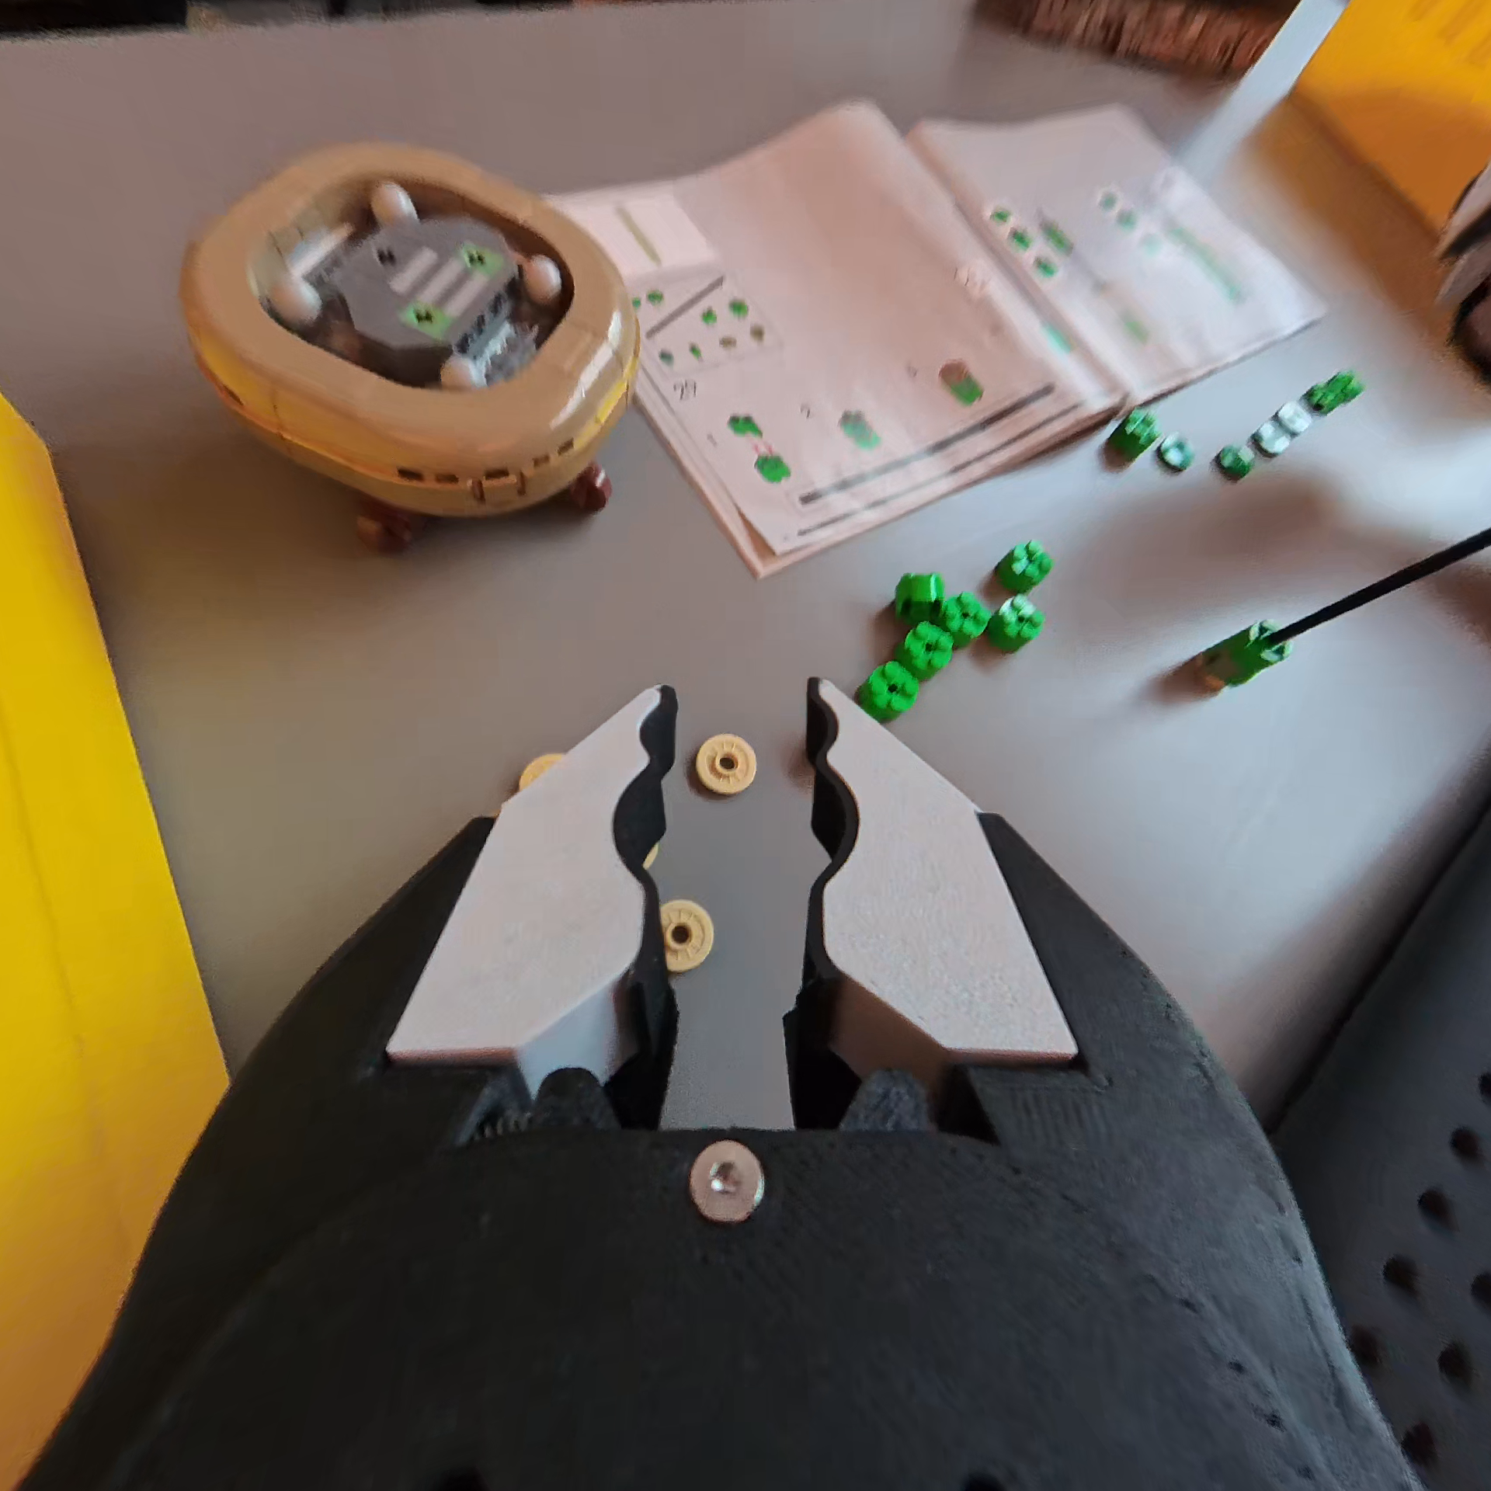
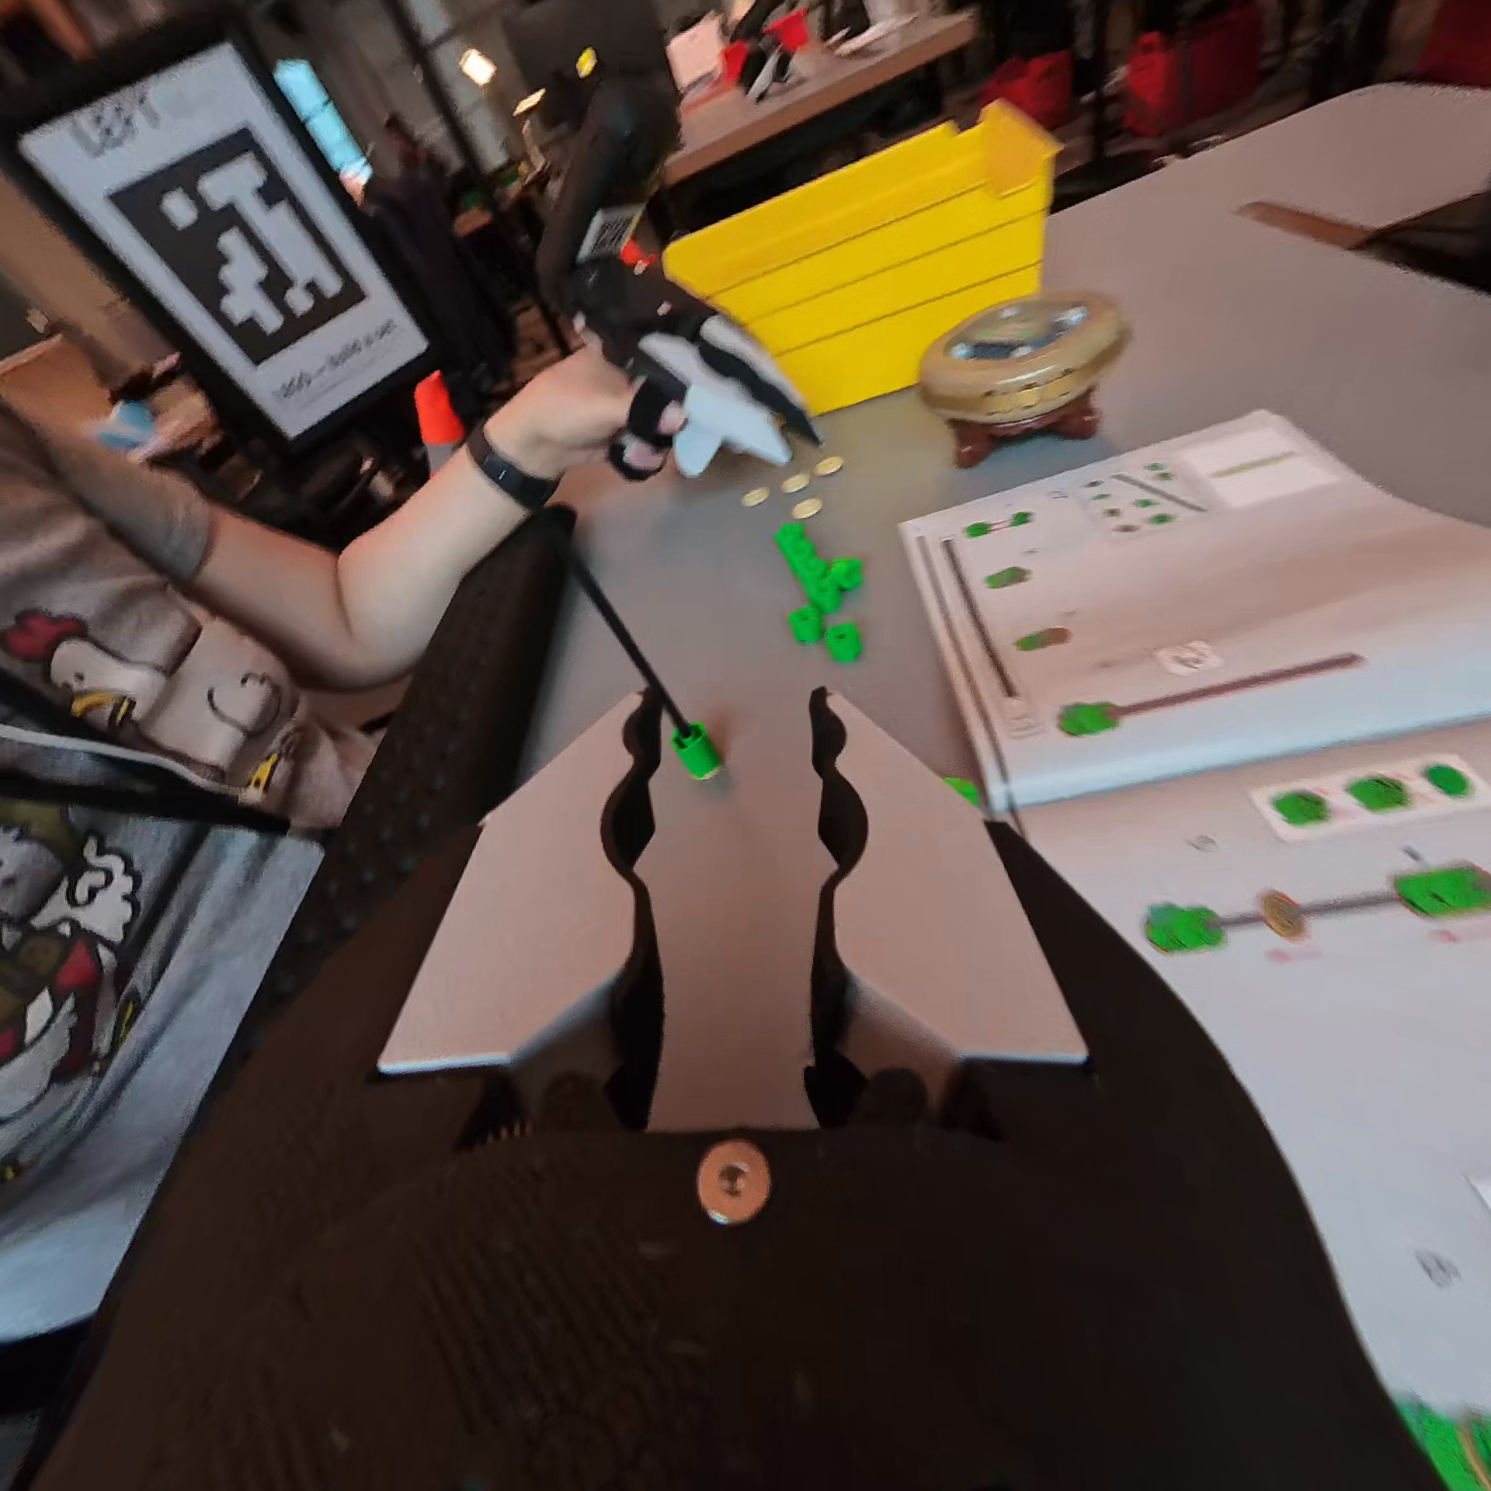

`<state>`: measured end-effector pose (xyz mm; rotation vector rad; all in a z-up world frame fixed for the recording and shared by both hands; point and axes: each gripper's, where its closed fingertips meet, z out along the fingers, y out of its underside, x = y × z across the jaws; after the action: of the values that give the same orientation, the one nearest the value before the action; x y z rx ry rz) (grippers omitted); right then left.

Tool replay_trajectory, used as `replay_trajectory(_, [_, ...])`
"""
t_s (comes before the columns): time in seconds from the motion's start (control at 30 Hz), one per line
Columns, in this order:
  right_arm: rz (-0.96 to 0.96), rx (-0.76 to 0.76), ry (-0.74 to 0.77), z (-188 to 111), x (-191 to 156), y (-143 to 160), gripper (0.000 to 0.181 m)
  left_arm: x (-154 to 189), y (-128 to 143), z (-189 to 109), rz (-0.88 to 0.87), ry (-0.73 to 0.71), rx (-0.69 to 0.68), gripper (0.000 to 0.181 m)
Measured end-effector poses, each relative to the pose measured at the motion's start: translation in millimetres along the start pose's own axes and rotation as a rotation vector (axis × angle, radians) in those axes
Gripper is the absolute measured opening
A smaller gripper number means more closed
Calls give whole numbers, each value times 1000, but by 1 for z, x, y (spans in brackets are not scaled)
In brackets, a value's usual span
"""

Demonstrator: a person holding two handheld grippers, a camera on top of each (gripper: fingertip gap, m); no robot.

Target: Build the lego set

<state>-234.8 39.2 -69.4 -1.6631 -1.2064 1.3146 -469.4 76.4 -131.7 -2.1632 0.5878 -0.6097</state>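
Observation:
My left gripper (image 1: 741,710) is open and empty, hovering over several tan round plates (image 1: 726,766) on the grey table. It also shows in the right wrist view (image 2: 750,436), above the same tan plates (image 2: 795,484). My right gripper (image 2: 730,710) is open and empty. Just ahead of its left finger lies a black rod with a green round brick (image 2: 695,750) on its end; this also shows in the left wrist view (image 1: 1242,653). A cluster of green round bricks (image 1: 952,625) (image 2: 823,589) lies between the grippers. The tan oval pot model (image 1: 403,339) (image 2: 1021,363) stands farther off.
An open instruction booklet (image 1: 887,323) (image 2: 1210,613) lies on the table. More small green and grey pieces (image 1: 1234,436) sit beyond it. A yellow bin (image 2: 871,250) stands behind the pot; yellow bins (image 1: 81,807) flank the left view. A person's arm (image 2: 363,581) holds the left gripper.

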Motion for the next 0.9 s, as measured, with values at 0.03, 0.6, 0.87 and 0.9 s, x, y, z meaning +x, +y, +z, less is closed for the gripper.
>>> replay_trajectory(0.03, [-34,-27,-30,8,-8,4,37,1,-5,-2,-1,6,30,31])
replay_trajectory(0.6, [-326,-134,-91,77,-38,25,21,13,7,15,204,-88,-74,28])
replay_trajectory(0.87, [-327,-130,-111,80,-40,24,3,11,9,15,205,-91,-80,26])
replay_trajectory(0.9, [-321,-127,-112,79,-39,24,3,11,9,15,204,-91,-82,26])
